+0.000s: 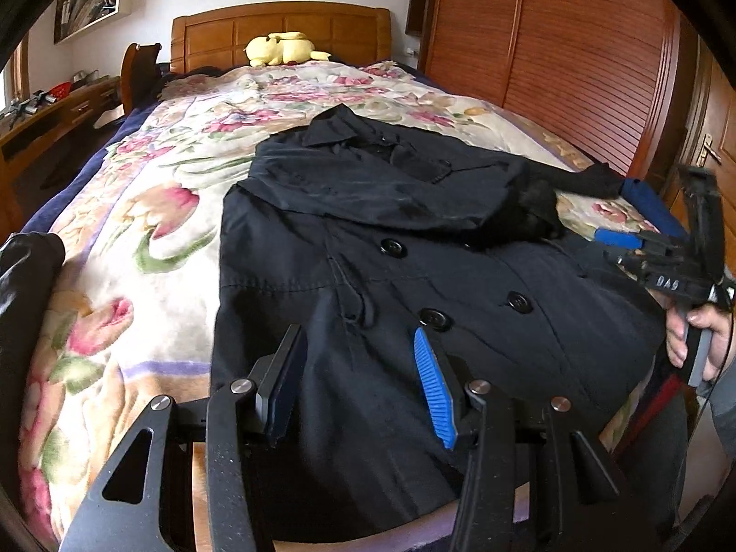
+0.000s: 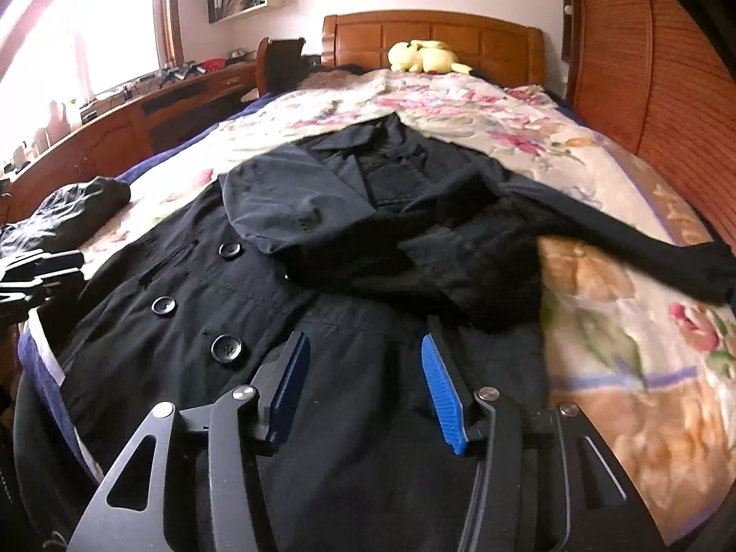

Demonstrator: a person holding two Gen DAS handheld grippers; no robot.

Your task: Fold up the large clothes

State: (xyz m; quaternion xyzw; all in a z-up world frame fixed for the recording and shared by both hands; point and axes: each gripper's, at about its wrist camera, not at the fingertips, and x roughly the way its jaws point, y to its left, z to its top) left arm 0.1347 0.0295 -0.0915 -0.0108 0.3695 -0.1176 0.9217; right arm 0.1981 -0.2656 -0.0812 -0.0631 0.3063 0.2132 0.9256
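A black buttoned coat [image 1: 368,239] lies face up on the floral bedspread [image 1: 152,211], collar toward the headboard. One sleeve is folded across its chest; the other sleeve [image 2: 644,248] stretches out to the right over the bedspread. My left gripper [image 1: 356,340] hovers over the coat's lower front, open, with nothing between its blue pads. My right gripper [image 2: 363,345] is also open and empty above the coat's lower part. In the left wrist view the right gripper [image 1: 630,218] sits at the bed's right side, held by a hand [image 1: 699,336], close to the outstretched sleeve's cuff [image 1: 593,179].
A yellow plush toy [image 1: 285,48] rests by the wooden headboard [image 1: 280,27]. A slatted wooden wardrobe [image 1: 575,60] lines the bed's right side, a desk [image 2: 152,106] the left. A dark bundled garment [image 2: 78,207] lies at the bed's left edge.
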